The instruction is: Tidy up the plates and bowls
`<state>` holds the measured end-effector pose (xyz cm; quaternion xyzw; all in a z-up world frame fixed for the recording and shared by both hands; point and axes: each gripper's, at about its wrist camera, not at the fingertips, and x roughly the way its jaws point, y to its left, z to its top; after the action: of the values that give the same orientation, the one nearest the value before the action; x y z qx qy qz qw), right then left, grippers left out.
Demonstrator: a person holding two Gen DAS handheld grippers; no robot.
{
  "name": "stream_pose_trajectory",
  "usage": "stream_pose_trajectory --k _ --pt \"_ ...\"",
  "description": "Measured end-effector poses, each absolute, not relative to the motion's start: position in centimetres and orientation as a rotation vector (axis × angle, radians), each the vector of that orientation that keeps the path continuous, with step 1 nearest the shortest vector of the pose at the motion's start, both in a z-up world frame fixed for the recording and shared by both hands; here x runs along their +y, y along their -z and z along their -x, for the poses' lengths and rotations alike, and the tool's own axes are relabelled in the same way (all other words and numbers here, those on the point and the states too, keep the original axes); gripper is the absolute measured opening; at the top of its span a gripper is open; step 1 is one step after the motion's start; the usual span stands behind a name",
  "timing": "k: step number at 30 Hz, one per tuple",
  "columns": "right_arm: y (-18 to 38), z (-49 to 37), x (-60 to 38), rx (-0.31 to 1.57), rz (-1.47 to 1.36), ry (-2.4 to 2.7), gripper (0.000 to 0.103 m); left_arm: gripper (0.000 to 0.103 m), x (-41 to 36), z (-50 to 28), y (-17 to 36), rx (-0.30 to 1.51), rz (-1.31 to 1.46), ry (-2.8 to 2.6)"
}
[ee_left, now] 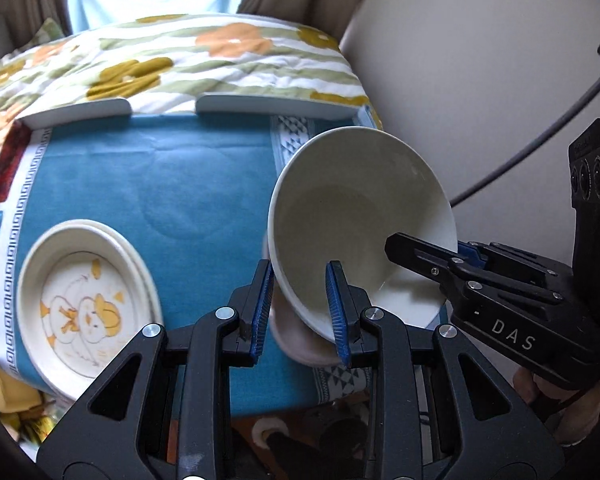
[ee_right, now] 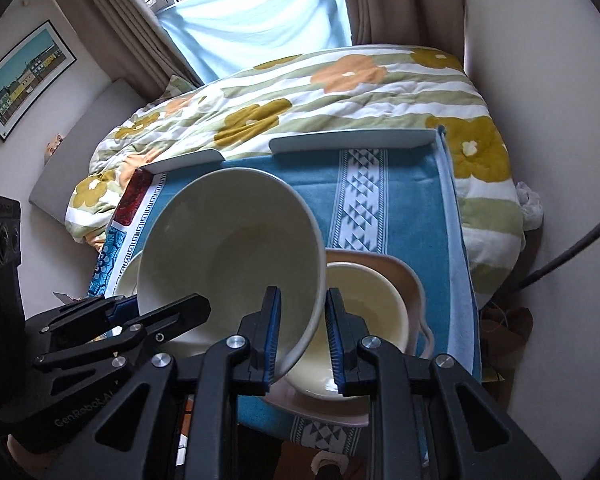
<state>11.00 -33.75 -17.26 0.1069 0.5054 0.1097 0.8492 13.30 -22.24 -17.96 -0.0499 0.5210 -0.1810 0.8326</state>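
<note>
A large white bowl [ee_left: 360, 216] [ee_right: 228, 248] is tilted above the blue tablecloth, held by both grippers. My left gripper [ee_left: 300, 312] straddles its near rim, jaws on either side of the wall. My right gripper [ee_right: 300, 332] straddles the opposite rim and shows in the left wrist view [ee_left: 432, 256]. Below the bowl sit a cream bowl [ee_right: 364, 312] on a pinkish plate [ee_right: 408, 280]. A stack of duck-print plates [ee_left: 84, 304] lies at the table's left.
The tray table [ee_left: 236, 104] with raised white edges stands over a floral duvet [ee_right: 340, 80]. A wall and black cable [ee_left: 540, 136] are to the right. Curtains and a window are behind.
</note>
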Motion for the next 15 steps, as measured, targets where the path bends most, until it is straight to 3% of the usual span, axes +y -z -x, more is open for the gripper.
stream_pose_trajectory --k 15 --pt "22.0 -10.7 -36.6 1.161 -0.201 -0.202 0.02 0.024 -27.0 -14.1 23.6 1.254 -0.034 0.357"
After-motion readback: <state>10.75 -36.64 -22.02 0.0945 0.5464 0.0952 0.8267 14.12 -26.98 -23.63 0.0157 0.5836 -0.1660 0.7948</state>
